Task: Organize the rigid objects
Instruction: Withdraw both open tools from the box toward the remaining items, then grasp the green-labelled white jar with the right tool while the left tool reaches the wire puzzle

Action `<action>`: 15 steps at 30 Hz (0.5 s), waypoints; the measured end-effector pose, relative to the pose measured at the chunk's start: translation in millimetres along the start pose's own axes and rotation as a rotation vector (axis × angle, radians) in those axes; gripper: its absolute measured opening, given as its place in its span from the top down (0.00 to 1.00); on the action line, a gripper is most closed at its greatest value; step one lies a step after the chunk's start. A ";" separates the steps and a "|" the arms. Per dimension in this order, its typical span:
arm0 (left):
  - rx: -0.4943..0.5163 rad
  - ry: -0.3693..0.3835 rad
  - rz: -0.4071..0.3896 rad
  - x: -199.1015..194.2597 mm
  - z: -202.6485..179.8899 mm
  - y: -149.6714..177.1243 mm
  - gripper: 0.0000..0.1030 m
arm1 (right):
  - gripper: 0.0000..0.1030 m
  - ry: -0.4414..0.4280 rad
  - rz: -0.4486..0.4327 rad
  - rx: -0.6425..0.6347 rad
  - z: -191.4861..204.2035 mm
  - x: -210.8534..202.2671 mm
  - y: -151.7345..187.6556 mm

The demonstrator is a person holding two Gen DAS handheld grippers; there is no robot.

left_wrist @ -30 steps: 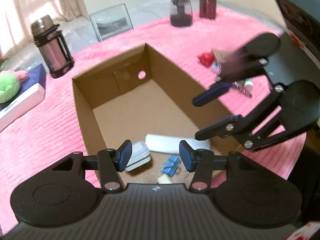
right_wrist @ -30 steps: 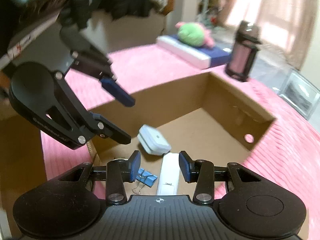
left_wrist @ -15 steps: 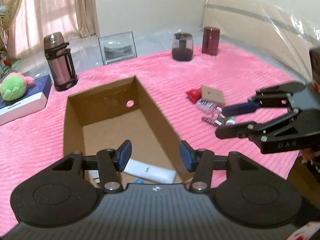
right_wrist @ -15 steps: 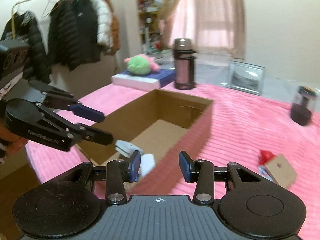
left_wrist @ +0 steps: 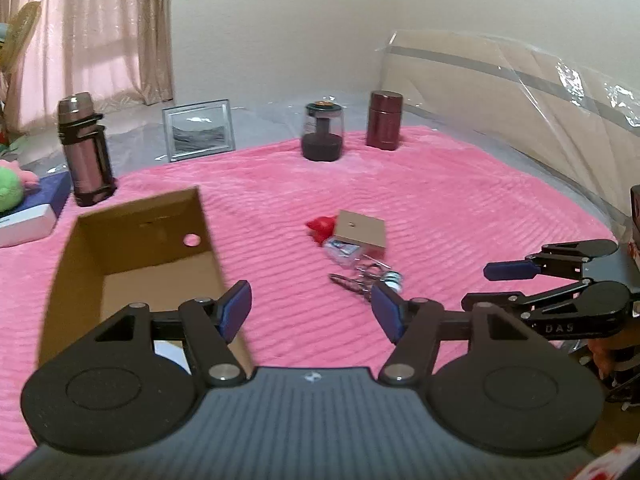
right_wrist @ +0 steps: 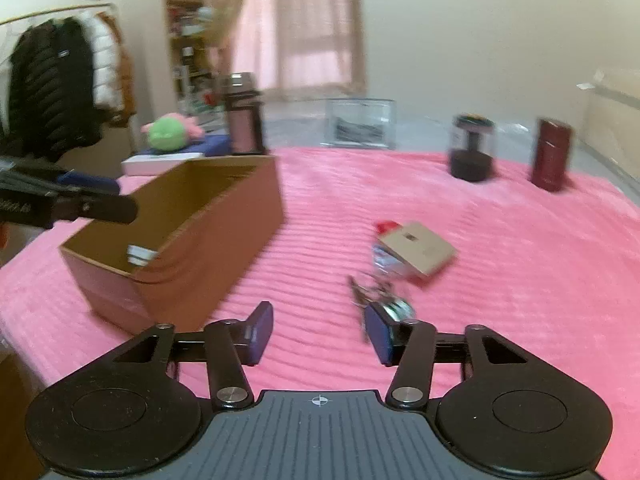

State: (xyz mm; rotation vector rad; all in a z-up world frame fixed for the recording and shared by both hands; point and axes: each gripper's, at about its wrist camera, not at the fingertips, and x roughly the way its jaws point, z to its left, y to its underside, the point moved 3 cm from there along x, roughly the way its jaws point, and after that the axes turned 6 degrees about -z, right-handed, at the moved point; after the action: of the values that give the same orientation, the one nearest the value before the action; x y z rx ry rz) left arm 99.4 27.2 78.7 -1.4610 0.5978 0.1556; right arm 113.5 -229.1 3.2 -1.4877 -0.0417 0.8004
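Observation:
An open cardboard box [left_wrist: 132, 240] stands on the pink blanket at the left; in the right wrist view the box [right_wrist: 208, 224] shows a white item [right_wrist: 140, 256] inside. To its right lies a small pile: a flat brown card box [left_wrist: 360, 230], a red piece [left_wrist: 320, 226], a clear packet [left_wrist: 342, 250] and metal clips [left_wrist: 360, 278]. My left gripper [left_wrist: 312, 312] hovers beside the box's near corner, its jaws opening with nothing between them. My right gripper [right_wrist: 320, 332] is just short of the metal clips [right_wrist: 372, 292], its jaws also opening and empty.
A steel thermos [left_wrist: 84, 152], a picture frame [left_wrist: 199, 130], a glass jar [left_wrist: 323, 132] and a dark red canister [left_wrist: 384, 120] line the far edge. A green plush [left_wrist: 10, 190] sits far left. Plastic-wrapped cardboard [left_wrist: 520, 112] leans at the right. Coats [right_wrist: 52, 88] hang behind.
Both grippers have drawn back from over the box's inside and swung right, toward the pile on the blanket. The jaws of both stand wider than before.

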 end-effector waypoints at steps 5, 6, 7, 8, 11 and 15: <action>-0.023 0.019 0.010 19.1 -33.7 16.4 0.38 | 0.49 0.067 0.006 0.062 -31.1 -16.1 14.2; -0.020 0.020 0.015 24.0 -40.3 19.6 0.38 | 0.49 0.076 0.007 0.072 -36.4 -17.8 16.3; -0.016 0.024 0.018 28.2 -44.8 22.3 0.38 | 0.49 0.084 0.007 0.080 -40.8 -20.1 18.3; -0.015 0.029 0.020 32.4 -49.7 24.9 0.37 | 0.48 0.089 0.008 0.084 -43.9 -20.6 19.0; -0.022 0.028 0.028 45.5 -58.8 32.1 0.37 | 0.48 0.105 0.012 0.077 -50.6 -25.1 23.4; -0.027 0.011 0.039 62.0 -65.9 39.3 0.37 | 0.48 0.118 0.014 0.059 -56.6 -25.7 27.0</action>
State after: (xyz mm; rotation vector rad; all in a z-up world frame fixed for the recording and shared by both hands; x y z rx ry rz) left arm 115.3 -46.7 15.3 -1.4776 0.6357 0.1875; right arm 110.0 -293.7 -16.9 -1.4777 0.0806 0.7181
